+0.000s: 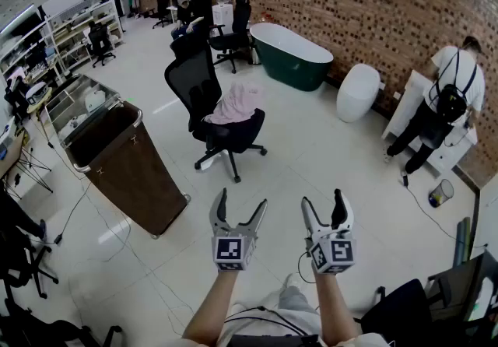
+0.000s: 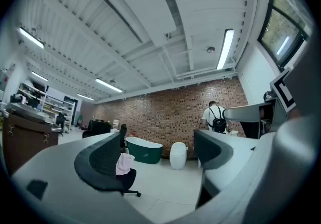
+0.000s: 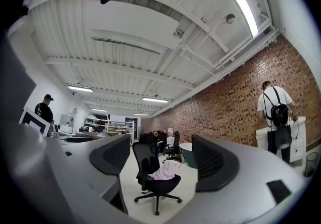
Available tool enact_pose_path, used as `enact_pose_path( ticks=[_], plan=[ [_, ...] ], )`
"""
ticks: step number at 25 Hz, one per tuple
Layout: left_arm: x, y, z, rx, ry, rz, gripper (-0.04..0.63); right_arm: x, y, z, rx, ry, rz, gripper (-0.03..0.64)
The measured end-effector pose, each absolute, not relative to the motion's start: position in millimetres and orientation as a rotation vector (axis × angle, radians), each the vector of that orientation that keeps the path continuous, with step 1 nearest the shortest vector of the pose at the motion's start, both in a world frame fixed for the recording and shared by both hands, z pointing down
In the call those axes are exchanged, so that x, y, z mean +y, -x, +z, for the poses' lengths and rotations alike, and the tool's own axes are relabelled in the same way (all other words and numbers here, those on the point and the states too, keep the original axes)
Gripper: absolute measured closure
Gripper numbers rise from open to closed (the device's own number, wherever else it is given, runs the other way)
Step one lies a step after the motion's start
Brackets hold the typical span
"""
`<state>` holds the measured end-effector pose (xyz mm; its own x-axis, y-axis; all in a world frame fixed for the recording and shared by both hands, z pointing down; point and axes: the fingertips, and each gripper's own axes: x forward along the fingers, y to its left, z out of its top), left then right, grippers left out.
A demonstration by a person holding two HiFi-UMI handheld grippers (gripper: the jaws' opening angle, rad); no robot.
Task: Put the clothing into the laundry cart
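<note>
A pink garment (image 1: 236,104) lies draped over the seat of a black office chair (image 1: 210,108) in the middle of the room. It shows too as the pink garment (image 3: 165,170) in the right gripper view and as the pink garment (image 2: 123,163) in the left gripper view. The brown laundry cart (image 1: 124,162) stands left of the chair, its top open. My left gripper (image 1: 240,209) and right gripper (image 1: 320,207) are held side by side in the near foreground, well short of the chair. Both are open, with nothing between the jaws.
A dark green bathtub (image 1: 290,54) and a white toilet (image 1: 358,91) stand by the brick wall behind the chair. A person (image 1: 436,108) bends at a white cabinet on the right. More office chairs and shelving (image 1: 74,30) fill the back left. Cables trail on the floor by the cart.
</note>
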<state>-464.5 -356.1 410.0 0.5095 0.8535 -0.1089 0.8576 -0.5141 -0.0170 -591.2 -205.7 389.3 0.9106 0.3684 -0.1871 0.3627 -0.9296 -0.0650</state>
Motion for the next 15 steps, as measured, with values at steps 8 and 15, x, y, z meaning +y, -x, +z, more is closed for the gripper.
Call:
enact_pose_path(
  ticks=[8,15],
  plan=[
    [-183.2,467.2,415.4,1.592,-2.679,-0.178,0.16,-27.1,612.5,383.1,-0.698,3.018,0.314,0.207],
    [-70.8,482.1,428.9,1.653,-2.658,-0.149,0.16,83.4,638.2,394.5,-0.733,2.995,0.291,0.209]
  ],
)
